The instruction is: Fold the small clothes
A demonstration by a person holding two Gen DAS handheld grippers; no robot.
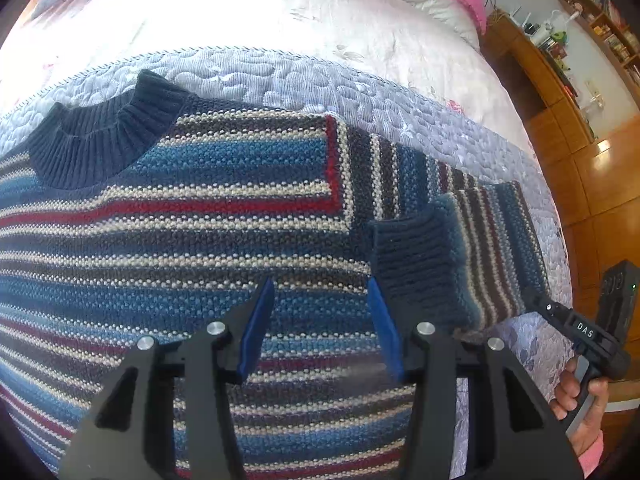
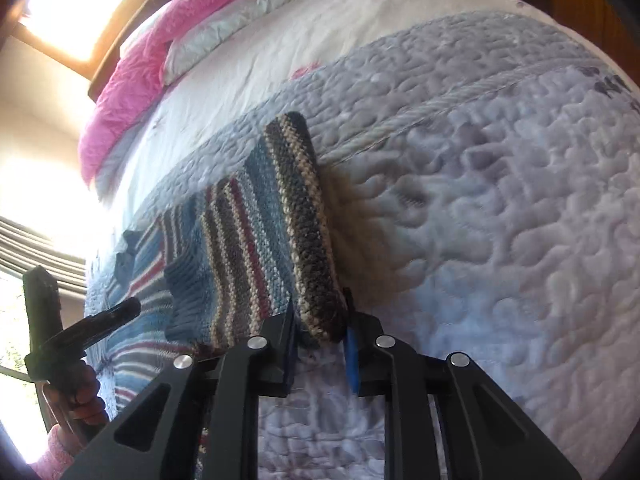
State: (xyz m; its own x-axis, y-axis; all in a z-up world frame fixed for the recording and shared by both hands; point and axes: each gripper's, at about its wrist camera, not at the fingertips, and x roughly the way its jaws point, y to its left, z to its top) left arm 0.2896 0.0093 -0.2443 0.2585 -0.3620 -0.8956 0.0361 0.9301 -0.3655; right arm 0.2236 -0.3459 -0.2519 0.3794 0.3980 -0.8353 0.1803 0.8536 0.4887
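A striped knit sweater (image 1: 192, 240) in blue, beige, brown and red lies flat on the bed, its dark ribbed collar (image 1: 100, 140) at the upper left. Its right sleeve (image 2: 260, 240) is folded back on itself, and the navy cuff (image 1: 412, 268) rests by the body's edge. My left gripper (image 1: 320, 320) hovers open over the sweater's middle, nothing between its blue pads. My right gripper (image 2: 322, 328) is shut on the near end of the sleeve's fold; in the left wrist view it (image 1: 536, 300) shows at the sleeve's lower right, held by a hand.
The sweater rests on a pale lilac quilted cover (image 2: 500, 220) over a white bedspread (image 1: 280, 8). A pink blanket (image 2: 132, 80) lies at the bed's head. Wooden shelves (image 1: 560, 60) and wooden floor (image 1: 600, 168) are to the right of the bed.
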